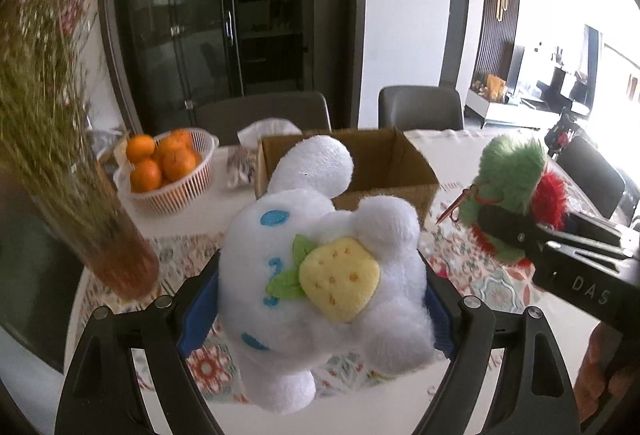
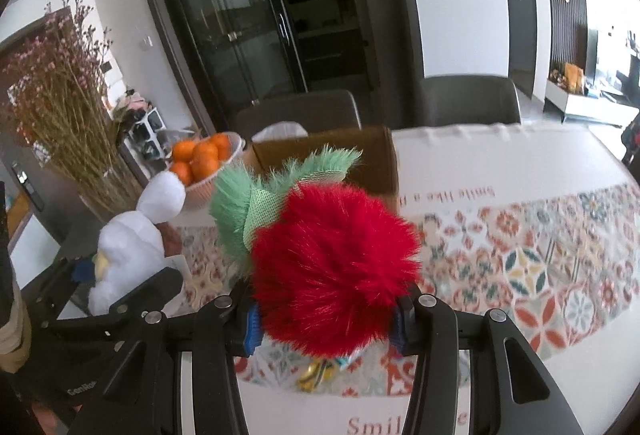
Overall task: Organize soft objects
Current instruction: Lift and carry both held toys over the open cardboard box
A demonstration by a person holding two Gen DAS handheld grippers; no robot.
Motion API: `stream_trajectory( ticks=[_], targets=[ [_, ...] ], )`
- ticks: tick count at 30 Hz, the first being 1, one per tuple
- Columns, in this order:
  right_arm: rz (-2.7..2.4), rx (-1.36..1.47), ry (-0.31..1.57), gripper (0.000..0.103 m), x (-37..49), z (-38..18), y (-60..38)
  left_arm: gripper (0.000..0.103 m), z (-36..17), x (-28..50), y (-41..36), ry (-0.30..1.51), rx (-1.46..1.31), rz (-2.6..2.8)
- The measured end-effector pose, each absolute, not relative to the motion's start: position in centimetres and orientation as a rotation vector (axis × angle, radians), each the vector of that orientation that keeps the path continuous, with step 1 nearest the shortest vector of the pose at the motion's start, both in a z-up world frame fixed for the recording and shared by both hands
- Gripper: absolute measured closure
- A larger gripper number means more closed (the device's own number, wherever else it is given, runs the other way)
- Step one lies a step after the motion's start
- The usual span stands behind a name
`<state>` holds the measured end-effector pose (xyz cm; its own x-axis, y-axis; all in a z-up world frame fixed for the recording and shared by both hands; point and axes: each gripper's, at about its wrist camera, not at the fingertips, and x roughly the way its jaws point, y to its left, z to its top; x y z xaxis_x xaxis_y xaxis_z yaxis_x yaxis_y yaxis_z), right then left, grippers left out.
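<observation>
My left gripper (image 1: 322, 311) is shut on a white plush dog (image 1: 320, 275) with blue eyes and a yellow strawberry patch, held above the table. My right gripper (image 2: 326, 315) is shut on a fuzzy red and green plush (image 2: 332, 267). That plush (image 1: 512, 187) also shows in the left wrist view at the right, in the other gripper. The white plush (image 2: 132, 243) shows at the left of the right wrist view. An open cardboard box (image 1: 404, 167) stands just beyond both toys; it also shows in the right wrist view (image 2: 380, 151).
A white basket of oranges (image 1: 168, 171) sits left of the box. A vase of dried flowers (image 1: 80, 175) stands at the near left. A patterned tablecloth (image 2: 540, 259) covers the table. Two grey chairs (image 1: 420, 109) stand behind it, with white tissue (image 1: 272, 129) behind the box.
</observation>
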<state>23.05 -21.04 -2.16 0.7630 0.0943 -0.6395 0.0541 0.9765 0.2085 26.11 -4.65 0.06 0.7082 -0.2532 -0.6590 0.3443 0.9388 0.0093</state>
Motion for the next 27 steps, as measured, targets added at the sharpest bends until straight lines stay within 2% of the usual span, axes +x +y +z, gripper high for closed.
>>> stream_trajectory(
  ticks=[15,27],
  targets=[
    [0.047,0.168,0.666,0.055,29.4,1.5,-22.4,0.017,2.0,32.6,-6.6,0.657,0.184,-0.337],
    [0.072,0.153,0.719,0.055,35.2,0.5,-23.4,0.017,1.0,37.7,-8.3,0.7,0.225,-0.338]
  ],
)
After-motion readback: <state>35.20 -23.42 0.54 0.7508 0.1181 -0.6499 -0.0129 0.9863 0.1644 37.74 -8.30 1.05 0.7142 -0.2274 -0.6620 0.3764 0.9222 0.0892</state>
